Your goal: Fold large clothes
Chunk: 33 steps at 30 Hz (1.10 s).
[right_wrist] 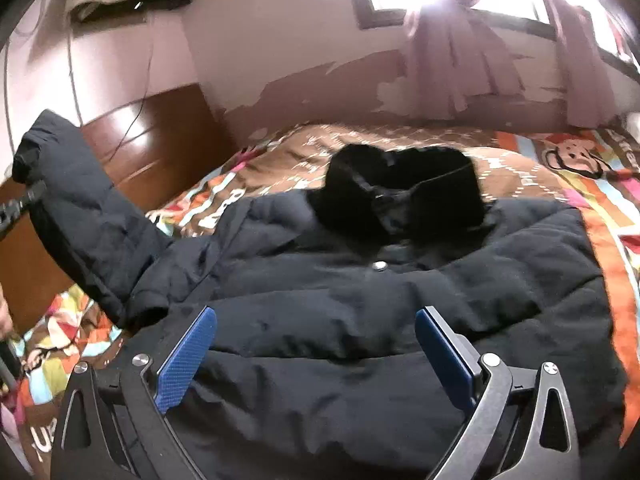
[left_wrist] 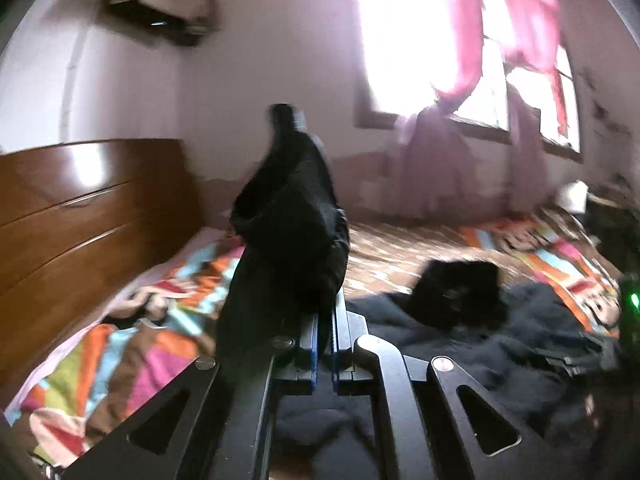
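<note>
A large dark puffer jacket (right_wrist: pixel 360 292) lies spread on the bed, with its black furry hood (right_wrist: pixel 404 196) at the far end. My left gripper (left_wrist: pixel 325 320) is shut on the jacket's left sleeve (left_wrist: pixel 292 216) and holds it up above the bed; the raised sleeve also shows in the right wrist view (right_wrist: pixel 84 200), with the left gripper (right_wrist: pixel 24 196) at its cuff. My right gripper (right_wrist: pixel 316 344) is open and empty, just above the jacket's lower body, its blue pads (right_wrist: pixel 184 360) wide apart.
The bed has a colourful cartoon-print cover (left_wrist: pixel 132 344). A wooden headboard (left_wrist: pixel 80 208) stands at the left. A window with pink curtains (left_wrist: pixel 460 56) is on the far wall. The rest of the jacket (left_wrist: pixel 500 344) lies to the right of my left gripper.
</note>
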Each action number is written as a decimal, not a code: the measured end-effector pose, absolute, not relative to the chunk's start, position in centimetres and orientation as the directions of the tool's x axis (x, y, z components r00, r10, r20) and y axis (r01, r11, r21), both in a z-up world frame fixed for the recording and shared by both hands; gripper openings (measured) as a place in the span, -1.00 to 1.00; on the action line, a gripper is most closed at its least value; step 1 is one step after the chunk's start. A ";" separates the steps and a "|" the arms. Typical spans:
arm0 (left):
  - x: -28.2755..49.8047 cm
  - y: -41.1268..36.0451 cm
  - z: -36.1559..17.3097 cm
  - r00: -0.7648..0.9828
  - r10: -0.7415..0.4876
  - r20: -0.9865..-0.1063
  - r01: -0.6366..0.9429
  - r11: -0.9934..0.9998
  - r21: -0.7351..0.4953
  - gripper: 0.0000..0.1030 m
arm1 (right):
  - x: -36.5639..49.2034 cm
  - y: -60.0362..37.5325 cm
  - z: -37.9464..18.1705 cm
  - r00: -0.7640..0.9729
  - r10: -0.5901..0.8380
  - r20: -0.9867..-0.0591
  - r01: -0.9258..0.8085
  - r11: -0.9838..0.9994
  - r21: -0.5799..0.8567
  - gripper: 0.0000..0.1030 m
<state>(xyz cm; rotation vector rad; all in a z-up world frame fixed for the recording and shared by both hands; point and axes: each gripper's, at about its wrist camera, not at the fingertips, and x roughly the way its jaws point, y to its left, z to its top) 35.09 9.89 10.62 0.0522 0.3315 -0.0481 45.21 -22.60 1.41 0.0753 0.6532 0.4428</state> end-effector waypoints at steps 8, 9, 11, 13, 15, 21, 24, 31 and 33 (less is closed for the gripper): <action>37.6 0.2 6.5 0.869 -0.180 -0.461 0.275 0.950 0.147 -0.95 | 45.2 -28.1 1.2 0.698 0.441 -0.564 -0.345 0.897 0.275 0.94; 37.8 -0.8 5.9 0.855 -0.189 -0.483 0.298 0.942 0.158 -0.95 | 45.2 -28.8 1.1 0.692 0.449 -0.566 -0.341 0.894 0.292 0.94; 38.1 -2.6 4.5 0.823 -0.202 -0.531 0.342 0.923 0.178 -0.95 | 45.4 -30.3 0.7 0.678 0.475 -0.560 -0.335 0.879 0.340 0.94; 38.3 -4.1 2.7 0.785 -0.215 -0.581 0.389 0.901 0.193 -0.95 | 45.5 -31.8 0.4 0.659 0.520 -0.544 -0.337 0.850 0.405 0.94; 38.3 -5.8 1.2 0.747 -0.225 -0.626 0.438 0.874 0.210 -0.95 | 45.7 -33.0 0.1 0.635 0.569 -0.523 -0.340 0.813 0.472 0.94; 37.5 -9.0 -2.8 0.671 -0.229 -0.705 0.555 0.786 0.273 -0.95 | 46.2 -34.9 -1.1 0.558 0.681 -0.473 -0.330 0.706 0.627 0.83; 37.3 -9.6 -3.6 0.656 -0.228 -0.720 0.583 0.759 0.291 -0.95 | 46.8 -34.6 -2.0 0.511 0.712 -0.482 -0.314 0.676 0.667 0.74; 37.3 -9.7 -5.1 0.628 -0.271 -0.729 0.627 0.731 0.269 -0.94 | 48.1 -33.6 -3.6 0.441 0.746 -0.499 -0.276 0.641 0.716 0.41; 37.1 -9.7 -5.2 0.632 -0.274 -0.725 0.633 0.722 0.279 -0.94 | 48.4 -33.4 -4.0 0.426 0.759 -0.492 -0.264 0.625 0.734 0.17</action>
